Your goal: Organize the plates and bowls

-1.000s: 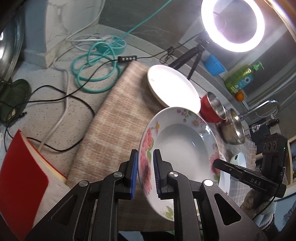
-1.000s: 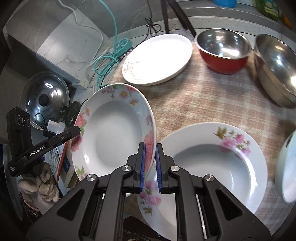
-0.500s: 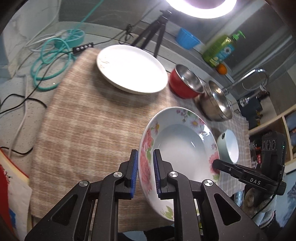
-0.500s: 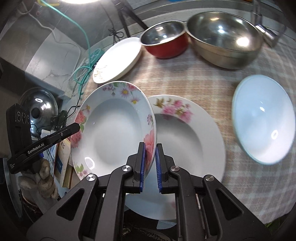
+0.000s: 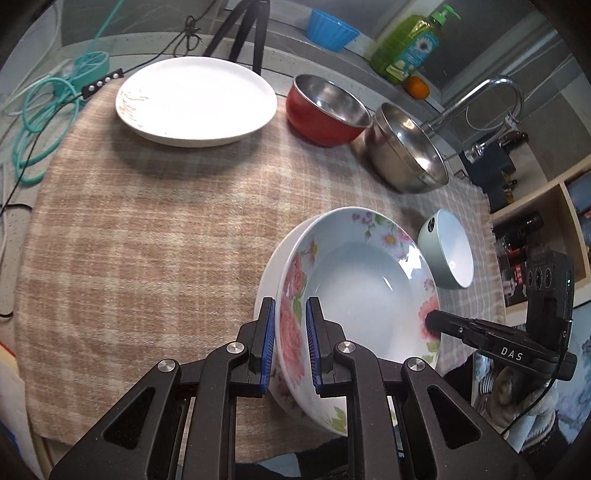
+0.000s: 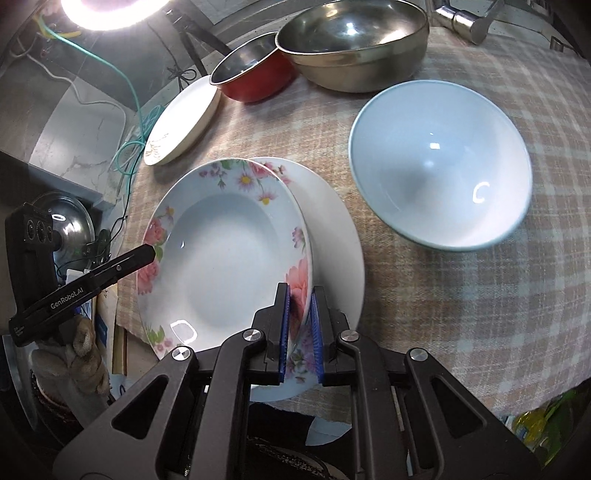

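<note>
Right wrist view shows both the right gripper (image 6: pixel 298 325) and left gripper (image 5: pixel 290 343) clamped on opposite rims of the floral plate (image 6: pixel 221 254), keeping it level just over the second plate (image 6: pixel 340 236) for stacking.

This is a home kitchen, set up for recording. A counter carries a checked cloth (image 5: pixel 147 229) with plates and bowls on it. At the far right stands a curved metal faucet (image 5: pixel 495 96), and on the ledge behind are a green bottle of dish soap (image 5: pixel 410 44), a small orange fruit (image 5: pixel 418 88) and a blue bowl (image 5: pixel 332 34). A pot lid (image 6: pixel 70 221) lies at the left. A ring light (image 6: pixel 110 13) on a tripod shines from the far side.
</note>
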The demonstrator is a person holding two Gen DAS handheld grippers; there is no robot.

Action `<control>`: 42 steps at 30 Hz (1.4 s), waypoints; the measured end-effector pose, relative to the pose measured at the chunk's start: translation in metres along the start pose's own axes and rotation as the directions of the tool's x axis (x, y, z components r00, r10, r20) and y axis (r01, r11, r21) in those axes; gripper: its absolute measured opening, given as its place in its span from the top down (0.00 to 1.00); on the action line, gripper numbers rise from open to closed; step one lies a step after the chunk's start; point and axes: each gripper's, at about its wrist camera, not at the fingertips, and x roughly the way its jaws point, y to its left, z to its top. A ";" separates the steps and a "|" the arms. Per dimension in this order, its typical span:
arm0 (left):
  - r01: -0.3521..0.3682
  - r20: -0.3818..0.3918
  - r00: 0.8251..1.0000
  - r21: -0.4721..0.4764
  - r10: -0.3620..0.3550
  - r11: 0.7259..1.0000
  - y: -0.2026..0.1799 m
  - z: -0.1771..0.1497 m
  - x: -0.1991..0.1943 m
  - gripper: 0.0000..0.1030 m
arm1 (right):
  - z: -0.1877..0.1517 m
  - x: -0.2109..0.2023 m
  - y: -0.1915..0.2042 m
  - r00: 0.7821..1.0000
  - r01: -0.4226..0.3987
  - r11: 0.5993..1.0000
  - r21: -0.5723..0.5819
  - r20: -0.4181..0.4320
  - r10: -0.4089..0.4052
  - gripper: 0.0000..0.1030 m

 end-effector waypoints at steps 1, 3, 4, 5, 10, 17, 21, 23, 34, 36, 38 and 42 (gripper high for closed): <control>-0.002 -0.004 1.000 0.002 0.002 1.000 -0.001 0.000 0.001 0.86 | -0.001 0.000 0.000 1.000 0.004 1.000 0.000 0.001 -0.004 0.89; -0.005 -0.012 1.000 0.005 0.005 1.000 -0.002 -0.001 0.005 0.86 | -0.002 0.000 -0.002 1.000 0.009 1.000 0.001 0.001 -0.009 0.89; -0.008 -0.015 1.000 0.007 0.008 1.000 -0.003 -0.002 0.006 0.86 | -0.002 0.000 -0.003 1.000 0.012 1.000 0.002 0.001 -0.012 0.89; -0.009 -0.018 1.000 0.009 0.009 1.000 -0.003 -0.002 0.007 0.86 | -0.002 0.000 -0.003 1.000 0.016 1.000 0.001 0.001 -0.016 0.89; -0.017 -0.029 0.999 0.022 0.017 1.000 -0.008 -0.003 0.012 0.86 | -0.002 0.000 -0.005 0.999 0.037 0.999 -0.002 0.003 -0.037 0.89; -0.028 -0.037 0.999 0.028 0.029 0.999 -0.012 -0.004 0.016 0.86 | -0.003 0.002 -0.004 0.998 0.055 0.998 -0.014 -0.004 -0.055 0.89; -0.035 -0.045 0.998 0.026 0.036 0.999 -0.010 -0.004 0.019 0.86 | -0.002 0.003 -0.003 0.998 0.064 0.998 -0.024 -0.002 -0.064 0.89; -0.035 -0.044 0.998 0.023 0.036 0.999 -0.010 -0.003 0.020 0.86 | -0.001 0.004 -0.001 0.998 0.068 0.997 -0.033 -0.005 -0.069 0.88; -0.044 -0.038 0.998 0.026 0.044 0.999 -0.011 0.001 0.020 0.86 | 0.000 0.005 0.004 0.995 0.096 0.993 -0.069 -0.011 -0.097 0.85; -0.041 -0.038 0.998 0.025 0.042 0.999 -0.010 0.001 0.020 0.86 | 0.000 0.005 0.005 0.995 0.103 0.992 -0.075 -0.011 -0.104 0.85; -0.040 -0.039 0.998 0.028 0.041 0.999 -0.010 0.001 0.019 0.86 | 0.000 0.005 0.007 0.994 0.112 0.990 -0.085 -0.012 -0.113 0.85; -0.033 -0.037 0.999 0.024 0.034 0.999 -0.009 0.002 0.018 0.86 | 0.000 0.005 0.008 0.993 0.115 0.989 -0.089 -0.012 -0.117 0.84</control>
